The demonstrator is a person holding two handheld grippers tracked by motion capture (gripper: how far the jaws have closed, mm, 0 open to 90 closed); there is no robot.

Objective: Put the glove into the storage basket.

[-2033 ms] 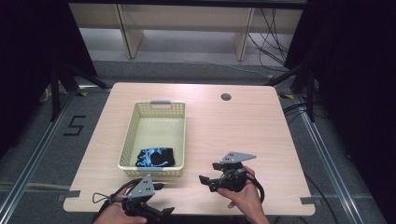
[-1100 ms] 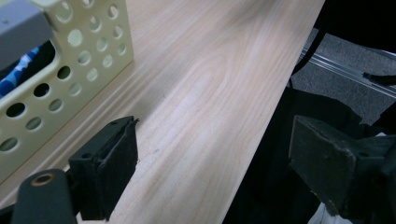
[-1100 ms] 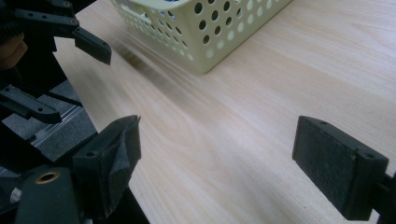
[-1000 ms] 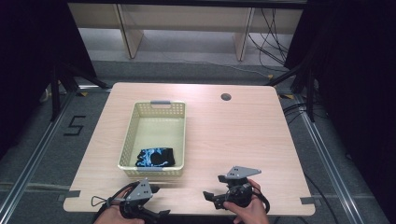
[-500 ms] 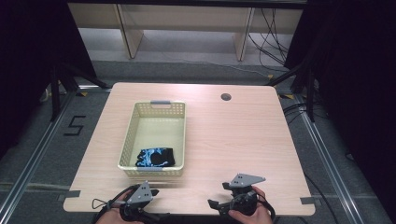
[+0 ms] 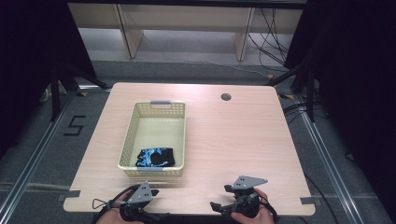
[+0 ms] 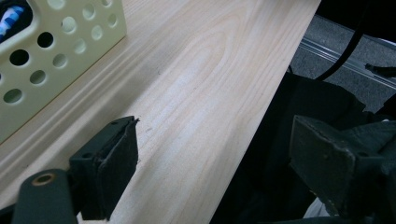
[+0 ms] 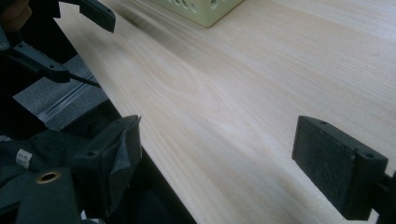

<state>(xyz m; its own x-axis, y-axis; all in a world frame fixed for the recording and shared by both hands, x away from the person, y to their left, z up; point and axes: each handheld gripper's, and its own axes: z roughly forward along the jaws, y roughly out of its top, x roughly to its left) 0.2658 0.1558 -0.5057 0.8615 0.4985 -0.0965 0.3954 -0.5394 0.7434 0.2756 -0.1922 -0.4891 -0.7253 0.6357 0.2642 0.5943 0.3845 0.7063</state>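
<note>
Two hand-held grippers rest at the near edge of the light wooden worktop [image 6: 243, 140], the left gripper [image 6: 148, 193] and right gripper [image 6: 223, 201] each with fingers spread wide and holding nothing. A cream perforated basket [image 6: 128, 140] stands ahead of the left one, with a dark, blue-patterned bundle of cloth [image 6: 155, 157] lying in its near end. Judging by this, the putting-away looks finished, with nothing left out. What the bundle actually is stays hard to make out.
</note>
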